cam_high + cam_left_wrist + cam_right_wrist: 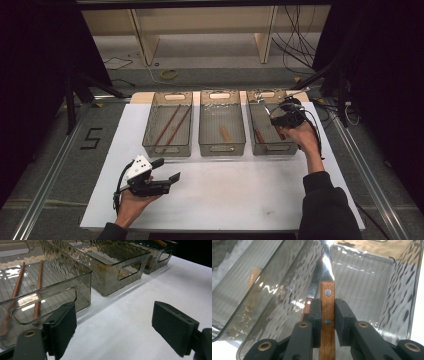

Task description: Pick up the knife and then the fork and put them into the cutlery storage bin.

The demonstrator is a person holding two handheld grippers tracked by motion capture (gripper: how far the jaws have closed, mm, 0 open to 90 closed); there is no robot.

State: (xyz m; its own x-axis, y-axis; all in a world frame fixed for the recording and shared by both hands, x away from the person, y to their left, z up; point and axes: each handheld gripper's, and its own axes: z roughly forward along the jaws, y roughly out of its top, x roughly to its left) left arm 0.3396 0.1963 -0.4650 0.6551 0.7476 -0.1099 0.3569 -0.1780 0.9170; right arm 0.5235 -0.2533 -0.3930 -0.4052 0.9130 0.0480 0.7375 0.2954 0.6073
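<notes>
My right gripper point(280, 119) hovers over the right bin point(272, 149), shut on a knife's wooden handle point(327, 302). The handle has two rivets, and the steel blade point(325, 267) points forward and down into the bin. A second wooden-handled utensil point(308, 306) lies beneath it on the bin floor. My left gripper point(167, 170) is held low over the white mat point(240, 190) at the near left. It is open, with nothing between its fingers point(62, 327). The left bin point(50, 293) ahead of it holds two brown chopsticks point(38, 287).
Three smoky clear bins stand in a row at the back of the mat. The middle bin point(222, 146) contains a short wooden piece point(225, 134). Beyond the table are a wooden shelf point(200, 30), loose cables point(295, 45) and a yellow ring point(169, 74). Metal rails run along both sides.
</notes>
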